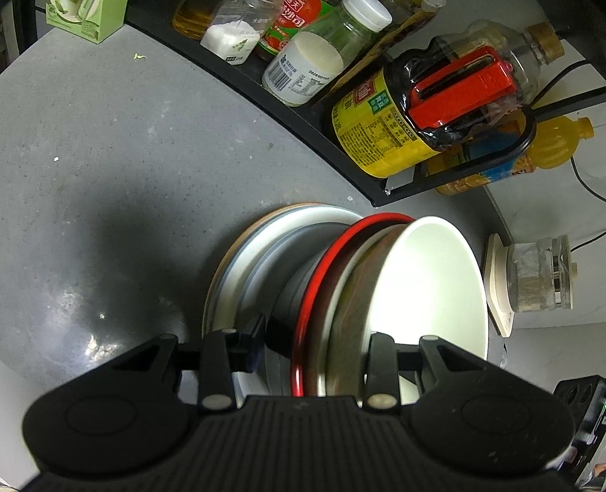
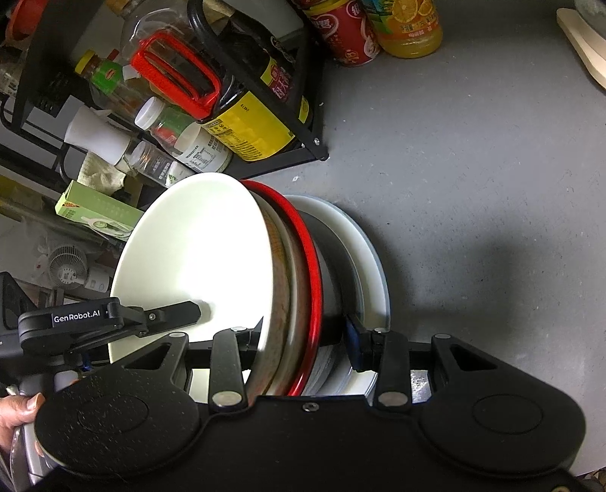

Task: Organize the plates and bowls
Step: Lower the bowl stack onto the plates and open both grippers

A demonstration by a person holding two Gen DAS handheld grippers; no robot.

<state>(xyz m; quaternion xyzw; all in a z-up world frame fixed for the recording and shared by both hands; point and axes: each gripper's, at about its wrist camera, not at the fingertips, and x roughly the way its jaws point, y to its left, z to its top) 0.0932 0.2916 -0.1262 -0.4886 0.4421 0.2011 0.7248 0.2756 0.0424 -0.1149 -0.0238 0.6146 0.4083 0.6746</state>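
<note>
A nested stack of bowls sits on plates on the grey counter. The top white bowl [image 1: 428, 280] nests in a brown-sided bowl [image 1: 348, 314], then a red-rimmed bowl [image 1: 322, 276] and a dark grey bowl [image 1: 299, 265], over pale plates [image 1: 242, 261]. My left gripper [image 1: 314, 340] straddles the bowl stack from one side. My right gripper [image 2: 306, 333] straddles it from the opposite side, where the white bowl [image 2: 197, 265] and red rim [image 2: 306, 257] show. Both grippers' fingers press the stack's sides. The left gripper also shows in the right wrist view [image 2: 166, 314].
A black wire rack [image 1: 303, 125] with sauce bottles, jars and a red-handled jug stands behind the stack. An orange juice bottle [image 2: 409, 26] and red can [image 2: 344, 30] stand on the grey counter [image 2: 473, 151]. A glass jar [image 1: 538, 276] stands on a pale board at right.
</note>
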